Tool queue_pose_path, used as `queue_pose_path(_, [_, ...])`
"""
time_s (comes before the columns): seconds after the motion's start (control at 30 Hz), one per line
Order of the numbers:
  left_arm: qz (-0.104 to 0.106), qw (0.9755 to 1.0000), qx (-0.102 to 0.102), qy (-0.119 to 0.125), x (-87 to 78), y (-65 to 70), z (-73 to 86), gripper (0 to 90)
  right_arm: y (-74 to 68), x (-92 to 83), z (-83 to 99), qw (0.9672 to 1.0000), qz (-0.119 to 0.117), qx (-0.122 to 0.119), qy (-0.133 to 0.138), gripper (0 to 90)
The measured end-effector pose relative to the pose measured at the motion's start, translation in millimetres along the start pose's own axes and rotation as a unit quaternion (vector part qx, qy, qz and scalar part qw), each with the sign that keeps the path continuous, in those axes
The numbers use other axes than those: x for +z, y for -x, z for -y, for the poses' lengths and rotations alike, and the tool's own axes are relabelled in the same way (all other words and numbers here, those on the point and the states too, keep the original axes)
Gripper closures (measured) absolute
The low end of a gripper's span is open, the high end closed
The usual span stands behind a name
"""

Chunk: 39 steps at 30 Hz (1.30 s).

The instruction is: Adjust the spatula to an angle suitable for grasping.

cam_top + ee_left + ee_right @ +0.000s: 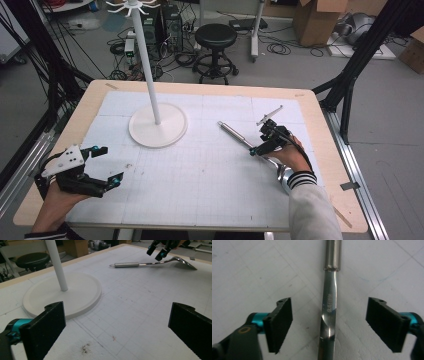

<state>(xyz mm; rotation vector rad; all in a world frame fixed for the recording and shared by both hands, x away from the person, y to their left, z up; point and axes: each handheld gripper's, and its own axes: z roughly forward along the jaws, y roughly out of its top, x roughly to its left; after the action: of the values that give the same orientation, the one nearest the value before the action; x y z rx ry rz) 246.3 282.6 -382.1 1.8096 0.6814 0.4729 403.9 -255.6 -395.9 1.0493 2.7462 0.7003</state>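
A steel utensil with a round handle and a flat head lies on the white gridded mat, right of centre. My right gripper points down over its thin shaft. In the right gripper view the shaft runs between the two black pads, with a gap on each side, so the right gripper is open. My left gripper rests open near the table's front left corner with nothing between its jaws. The left gripper view shows the utensil and the right gripper far off.
A white stand with a tall pole and a round base stands at the back middle of the mat; its base lies just ahead of my left gripper. A stool, cables and boxes are on the floor beyond the table.
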Motion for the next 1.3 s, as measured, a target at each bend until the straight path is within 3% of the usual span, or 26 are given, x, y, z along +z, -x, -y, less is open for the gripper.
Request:
queue_pose_path(0.37, [0.0, 1.0, 0.004, 0.001, 0.9, 1.2, -0.9, 1.7, -0.1, 9.4, -2.2, 0.9998, 0.011, -0.006, -0.013, 46.9])
queue_pose_path(0.77, [0.002, 1.0, 0.007, 0.003, 0.8, 2.2, -1.9, 1.7, -2.4, 17.9, -5.4, 0.999, 0.018, -0.019, -0.036, 54.8])
queue_pose_path(1.3, [0.003, 0.9999, 0.01, 0.001, 2.7, 3.4, -2.4, 1.7, -2.6, 23.3, -6.5, 0.9986, 0.019, -0.013, -0.048, 70.9])
